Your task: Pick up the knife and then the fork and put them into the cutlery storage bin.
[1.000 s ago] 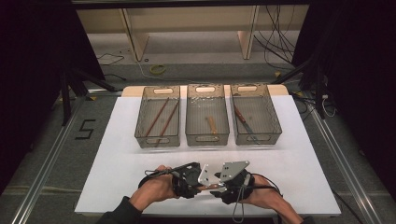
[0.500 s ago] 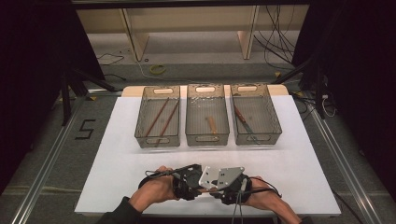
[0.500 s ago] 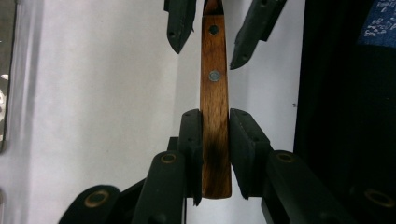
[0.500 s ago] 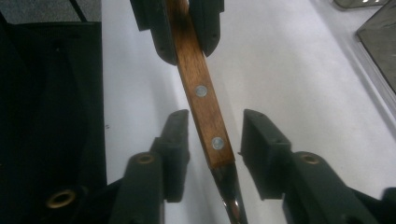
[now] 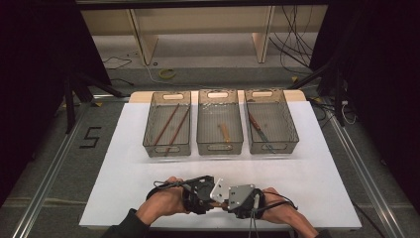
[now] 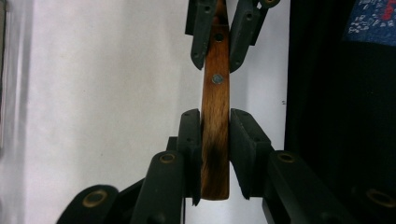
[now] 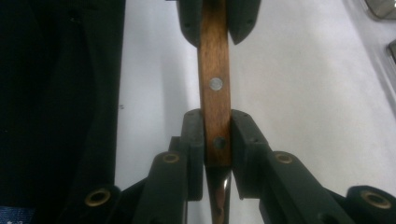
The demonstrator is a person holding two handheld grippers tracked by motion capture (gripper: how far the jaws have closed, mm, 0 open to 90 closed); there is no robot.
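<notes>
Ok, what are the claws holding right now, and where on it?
Both grip one wooden handle: left claw at its butt end, right claw at the metal end.

Place: a recording lab or studio set-up, not a home.
Table: flat white rectangular tabletop [image 5: 124, 173] on a grey floor with metal floor rails [image 5: 49, 168].
Surround: black curtains [image 5: 39, 59] on both sides.
Floor: loose black cables [image 5: 292, 44] and a black taped numeral "5" [image 5: 90, 137].
Props: three clear mesh plastic bins [image 5: 220, 144] lined up in a row.
</notes>
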